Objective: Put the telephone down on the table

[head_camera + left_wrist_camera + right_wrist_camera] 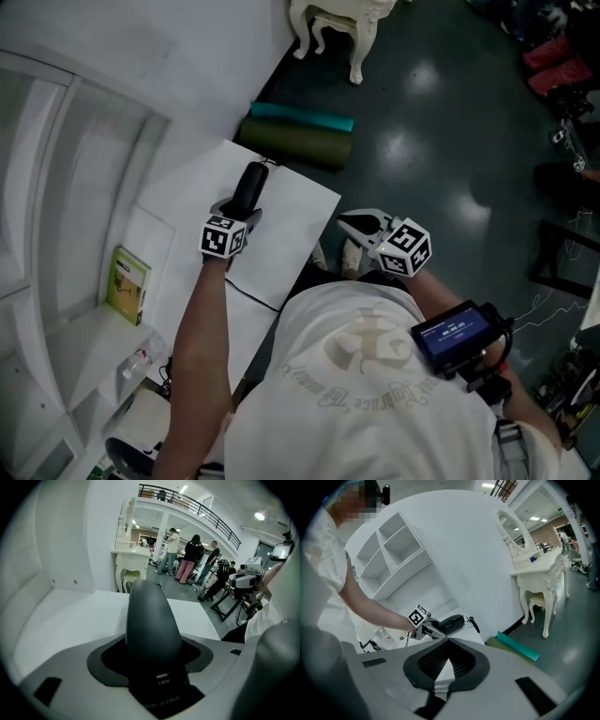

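The black telephone (250, 187) is clamped in the left claw (240, 217), whose jaws are pressed on the handset's sides. It is held over the white counter (295, 220), toward its far end; whether it touches the surface cannot be told. The right claw (359, 228) is seen closed and empty, beside the counter's right edge, apart from the telephone.
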Tool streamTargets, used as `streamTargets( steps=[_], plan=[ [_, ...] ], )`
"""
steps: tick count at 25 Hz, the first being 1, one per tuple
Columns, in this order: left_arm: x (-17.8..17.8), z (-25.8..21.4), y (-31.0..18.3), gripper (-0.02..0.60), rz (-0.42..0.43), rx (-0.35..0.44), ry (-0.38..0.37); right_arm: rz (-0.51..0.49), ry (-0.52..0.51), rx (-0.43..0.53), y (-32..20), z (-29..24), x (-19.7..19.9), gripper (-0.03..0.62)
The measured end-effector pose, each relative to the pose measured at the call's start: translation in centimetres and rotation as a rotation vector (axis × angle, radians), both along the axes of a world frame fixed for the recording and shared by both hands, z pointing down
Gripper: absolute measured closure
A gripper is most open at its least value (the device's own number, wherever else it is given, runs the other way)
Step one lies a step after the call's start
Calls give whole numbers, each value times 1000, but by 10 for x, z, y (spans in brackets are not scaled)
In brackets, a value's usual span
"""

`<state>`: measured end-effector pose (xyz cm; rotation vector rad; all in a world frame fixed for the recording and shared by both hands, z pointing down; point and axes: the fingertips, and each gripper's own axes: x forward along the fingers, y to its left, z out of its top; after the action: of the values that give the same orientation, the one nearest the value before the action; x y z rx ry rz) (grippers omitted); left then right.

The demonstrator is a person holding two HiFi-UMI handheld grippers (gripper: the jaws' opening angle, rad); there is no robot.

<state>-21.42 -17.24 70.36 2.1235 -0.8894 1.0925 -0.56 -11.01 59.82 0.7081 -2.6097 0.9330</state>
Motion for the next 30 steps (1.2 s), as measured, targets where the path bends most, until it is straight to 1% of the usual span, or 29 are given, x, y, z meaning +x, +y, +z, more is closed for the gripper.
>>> streamTargets(
  steps=[7,13,20,26,30],
  plan=[
    [4,11,1,286,32,-35,-19,19,8,-6,0,3,7,579],
    [5,18,0,281,46,-45,-39,26,12,-11,2,6,10,579],
    [6,20,2,278,68,-32,-76,32,16,-13,3,7,13,579],
    [5,22,2,273,97,-9,-145,30,14,-12,3,4,11,579],
    [3,16,3,270,94,20,-155,33,13,-8,8,1,11,579]
  ],
)
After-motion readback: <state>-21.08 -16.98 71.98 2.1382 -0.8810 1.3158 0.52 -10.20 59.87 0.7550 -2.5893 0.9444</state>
